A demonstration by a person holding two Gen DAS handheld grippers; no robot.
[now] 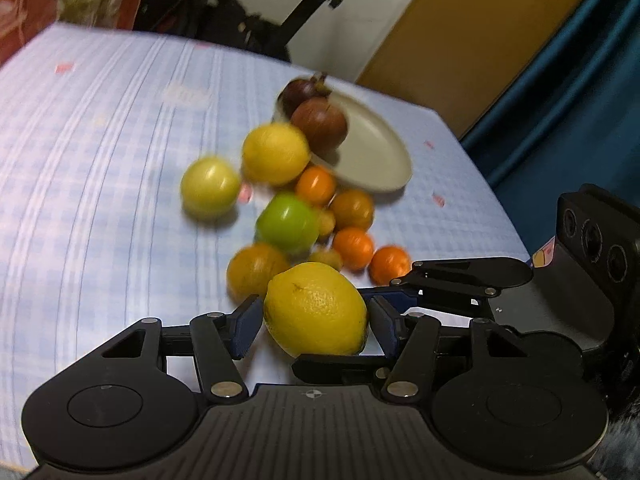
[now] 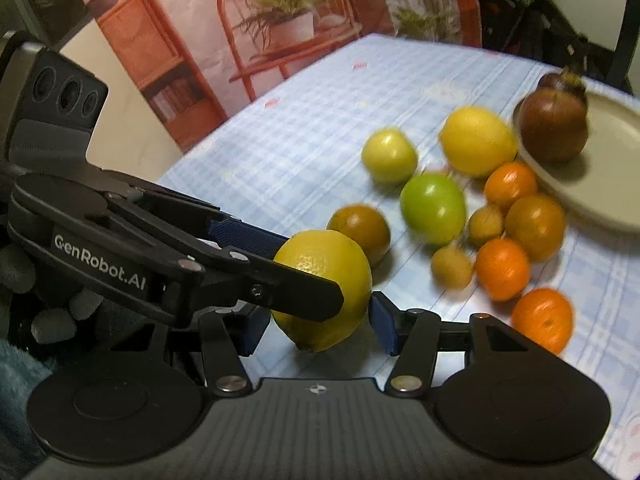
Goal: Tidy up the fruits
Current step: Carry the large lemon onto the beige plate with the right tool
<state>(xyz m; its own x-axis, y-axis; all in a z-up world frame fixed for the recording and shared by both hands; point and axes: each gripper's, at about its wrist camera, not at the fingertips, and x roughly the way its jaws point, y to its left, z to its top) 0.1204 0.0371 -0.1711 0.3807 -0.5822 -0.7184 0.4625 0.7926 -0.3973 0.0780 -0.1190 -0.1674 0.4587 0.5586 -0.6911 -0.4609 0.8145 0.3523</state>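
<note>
While both tongs pinch one lemon (image 1: 316, 308), hand it over cleanly.
Left tongs (image 1: 314, 322) should let go first; right tongs (image 2: 316, 320) carry it to the plate (image 1: 380, 160) behind the pile.

A big yellow lemon (image 1: 315, 309) sits between my two grippers. Past it, more fruits lie close together on the tabletop. Two dark fruits (image 1: 319, 123) rest on the plate (image 1: 376, 160).
</note>
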